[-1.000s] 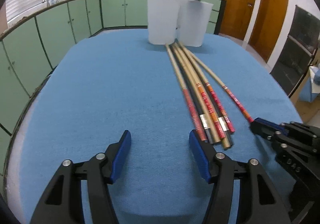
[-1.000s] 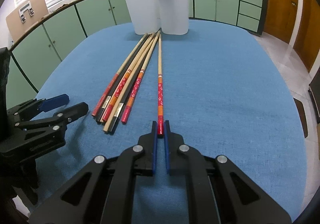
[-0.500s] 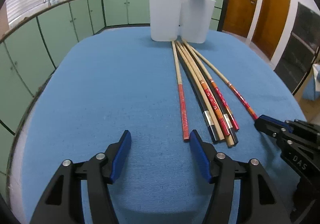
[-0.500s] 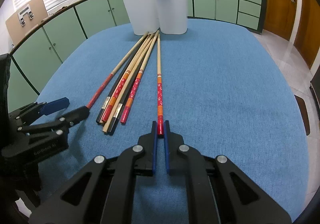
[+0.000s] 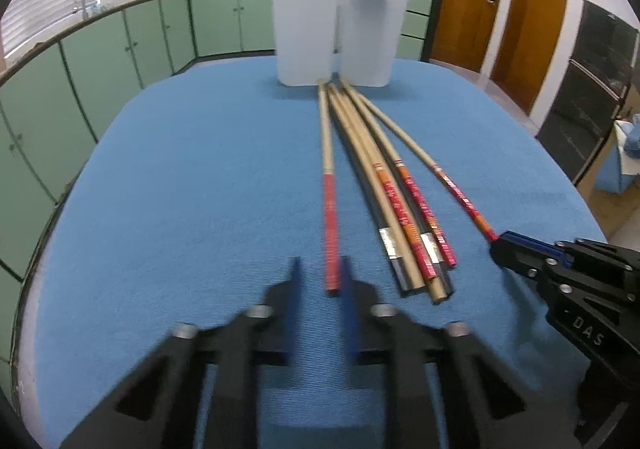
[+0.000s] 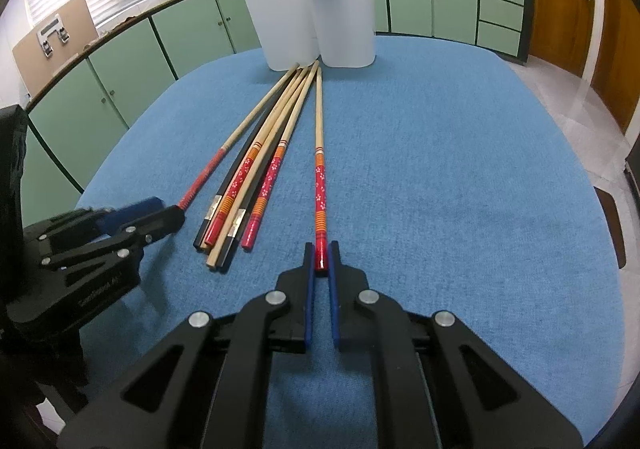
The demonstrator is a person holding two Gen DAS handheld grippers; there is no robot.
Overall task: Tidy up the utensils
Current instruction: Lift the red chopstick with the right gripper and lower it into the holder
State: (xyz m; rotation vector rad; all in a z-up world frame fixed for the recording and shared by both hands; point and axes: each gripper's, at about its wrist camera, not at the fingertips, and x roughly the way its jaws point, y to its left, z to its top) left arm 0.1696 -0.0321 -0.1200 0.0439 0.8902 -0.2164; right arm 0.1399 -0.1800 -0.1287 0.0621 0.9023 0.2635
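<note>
Several long chopsticks lie in a fan on the blue tablecloth, tips toward two white containers (image 5: pixel 304 37) (image 6: pixel 316 17). My left gripper (image 5: pixel 318 277) has its jaws narrowed around the red end of the leftmost chopstick (image 5: pixel 329 209), with small gaps still showing; it looks blurred. My right gripper (image 6: pixel 320 259) is shut on the red end of the rightmost chopstick (image 6: pixel 319 177), which rests on the cloth. A bundle of chopsticks (image 5: pixel 400 217) (image 6: pixel 248 189) lies between the two. Each gripper shows in the other's view: the right (image 5: pixel 560 273), the left (image 6: pixel 120 225).
The round table (image 5: pixel 180 189) has blue cloth over it, with its edge near on both sides. Green cabinets (image 5: pixel 160 37) curve behind it. Wooden doors (image 5: pixel 500 1) stand at the right.
My left gripper has moved right and forward onto the leftmost chopstick's red end and its jaws have closed in from wide open. My right gripper stays shut on its chopstick.
</note>
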